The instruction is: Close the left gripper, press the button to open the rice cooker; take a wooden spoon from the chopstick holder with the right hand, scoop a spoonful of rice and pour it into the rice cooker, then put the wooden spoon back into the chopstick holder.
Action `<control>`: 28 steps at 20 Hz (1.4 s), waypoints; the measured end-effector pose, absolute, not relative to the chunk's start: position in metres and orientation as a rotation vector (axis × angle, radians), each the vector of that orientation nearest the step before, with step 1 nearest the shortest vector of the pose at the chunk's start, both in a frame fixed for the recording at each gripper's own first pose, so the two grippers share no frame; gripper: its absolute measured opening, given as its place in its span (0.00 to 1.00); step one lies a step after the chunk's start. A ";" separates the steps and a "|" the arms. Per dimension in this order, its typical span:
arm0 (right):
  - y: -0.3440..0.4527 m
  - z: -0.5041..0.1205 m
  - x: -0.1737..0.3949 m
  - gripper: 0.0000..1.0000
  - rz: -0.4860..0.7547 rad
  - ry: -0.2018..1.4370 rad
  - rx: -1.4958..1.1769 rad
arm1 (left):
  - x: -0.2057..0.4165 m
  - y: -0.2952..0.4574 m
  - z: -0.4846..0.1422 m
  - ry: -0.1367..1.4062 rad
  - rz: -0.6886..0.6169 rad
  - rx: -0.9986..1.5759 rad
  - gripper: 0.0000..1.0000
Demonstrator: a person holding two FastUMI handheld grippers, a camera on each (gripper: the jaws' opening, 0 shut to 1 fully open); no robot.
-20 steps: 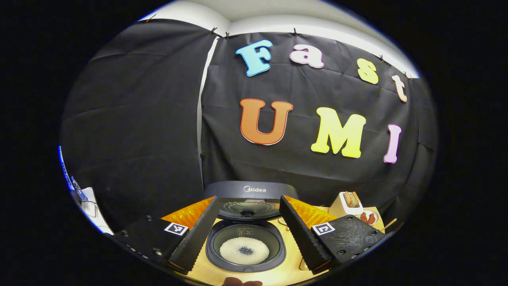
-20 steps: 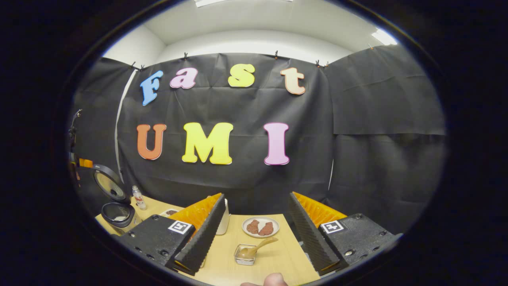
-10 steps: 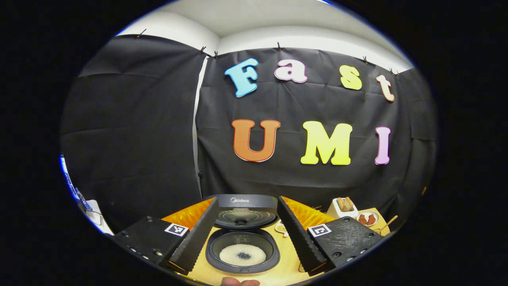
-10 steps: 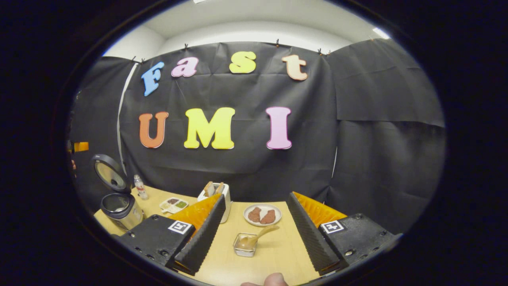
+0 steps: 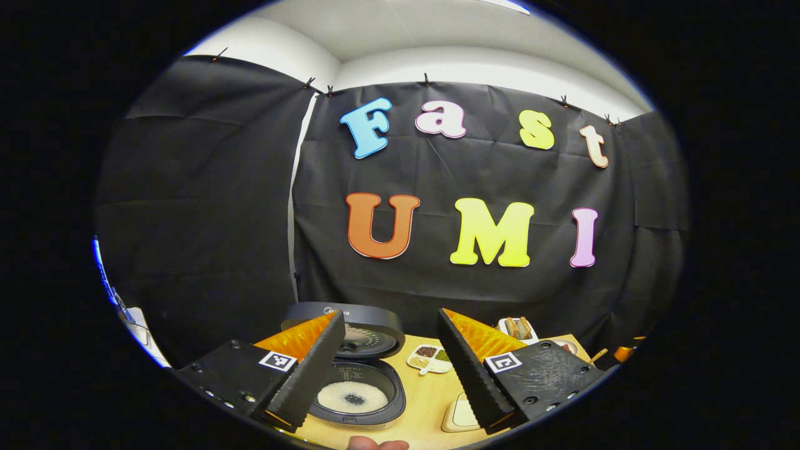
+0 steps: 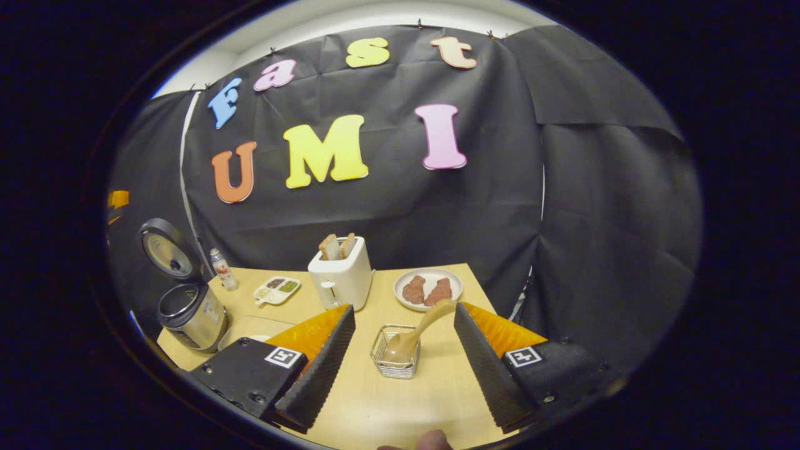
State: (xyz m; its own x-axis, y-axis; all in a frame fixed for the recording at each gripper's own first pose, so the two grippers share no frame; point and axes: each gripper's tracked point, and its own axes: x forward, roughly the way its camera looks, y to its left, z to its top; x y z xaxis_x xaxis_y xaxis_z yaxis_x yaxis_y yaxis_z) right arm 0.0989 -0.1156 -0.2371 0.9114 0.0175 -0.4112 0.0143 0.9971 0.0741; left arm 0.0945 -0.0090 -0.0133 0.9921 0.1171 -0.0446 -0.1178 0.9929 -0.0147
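Here, spoon (image 6: pixel 417 329) at lower centre of the right gripper view, bowl down in a wire holder (image 6: pixel 395 359), handle leaning up and right toward the plate (image 6: pixel 429 280) of two brown pieces. Standing on the table (image 6: pixel 400 406), between the spread fingers of the right gripper (image 6: pixel 400 365), touched by neither; jaws wide apart and empty. Behind the holder, a white toaster (image 6: pixel 341 278) with two slices upright. Further left, a divided dish (image 6: pixel 277 290), a small bottle (image 6: pixel 220 270), and at the left edge the cooker (image 6: pixel 190 314), lid up.

In the left gripper view, cooker (image 5: pixel 356 390) at lower centre, lid raised, a ring of rice (image 5: pixel 353 397) in the pot. Left gripper (image 5: pixel 387 375) released, fingers well apart, holding nothing, left finger overlapping the cooker's left side. Divided dish (image 5: pixel 430 359) just right of the lid, toaster (image 5: pixel 519 326) beyond. Fingertip (image 5: pixel 377 444) of a hand at the bottom edge.
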 end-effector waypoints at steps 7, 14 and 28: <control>-0.134 -0.309 0.150 1.00 -0.022 0.526 0.179 | 0.091 -0.015 -0.019 0.084 0.166 0.003 0.94; -0.133 -0.365 0.190 0.89 0.001 0.619 0.270 | 0.086 -0.015 -0.023 0.114 0.225 0.007 0.94; -0.117 -0.372 0.199 0.17 0.075 0.703 0.376 | 0.069 -0.026 -0.031 0.129 0.299 0.024 0.95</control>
